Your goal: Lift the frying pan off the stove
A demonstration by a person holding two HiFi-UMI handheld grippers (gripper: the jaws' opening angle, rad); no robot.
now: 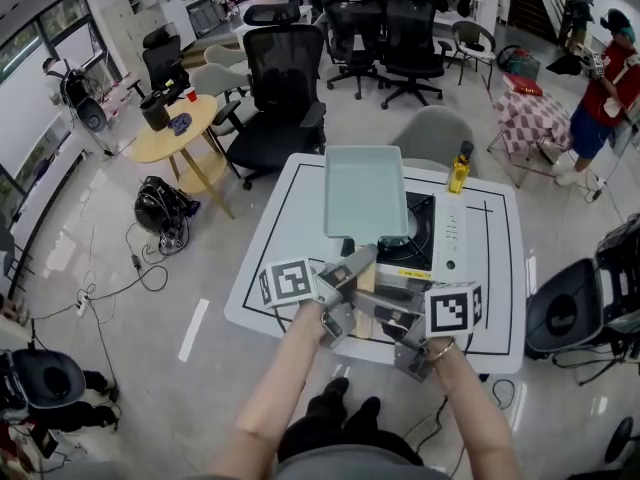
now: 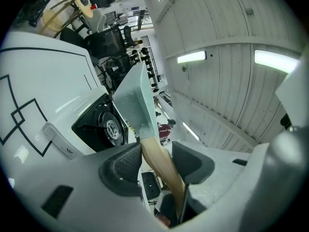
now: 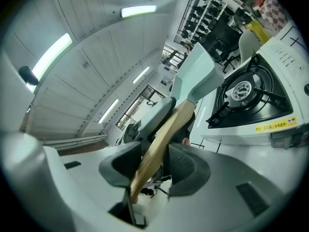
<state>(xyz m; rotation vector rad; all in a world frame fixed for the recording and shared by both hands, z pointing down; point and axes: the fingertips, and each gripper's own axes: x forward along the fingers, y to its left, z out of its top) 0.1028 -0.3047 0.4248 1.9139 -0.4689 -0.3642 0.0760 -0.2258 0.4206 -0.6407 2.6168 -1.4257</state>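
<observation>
The frying pan (image 1: 365,193), a pale green square pan with a wooden handle (image 1: 366,277), hangs tilted above the black gas stove (image 1: 425,251) on the white table (image 1: 285,238). My left gripper (image 1: 352,268) grips the handle close to the pan, and my right gripper (image 1: 388,310) grips it nearer the end. In the left gripper view the handle (image 2: 157,161) runs slantwise between the pads of the left gripper (image 2: 153,162), with the pan (image 2: 133,103) raised over the burner (image 2: 107,127). In the right gripper view the right gripper (image 3: 157,161) is shut on the handle (image 3: 163,137), and the pan (image 3: 195,79) is clear of the stove (image 3: 246,95).
A yellow bottle (image 1: 459,171) stands at the table's far edge behind the stove. Office chairs (image 1: 280,103) and a round wooden table (image 1: 180,128) stand beyond. A grey chair (image 1: 435,133) is tucked behind the table. A person in red (image 1: 600,98) stands far right.
</observation>
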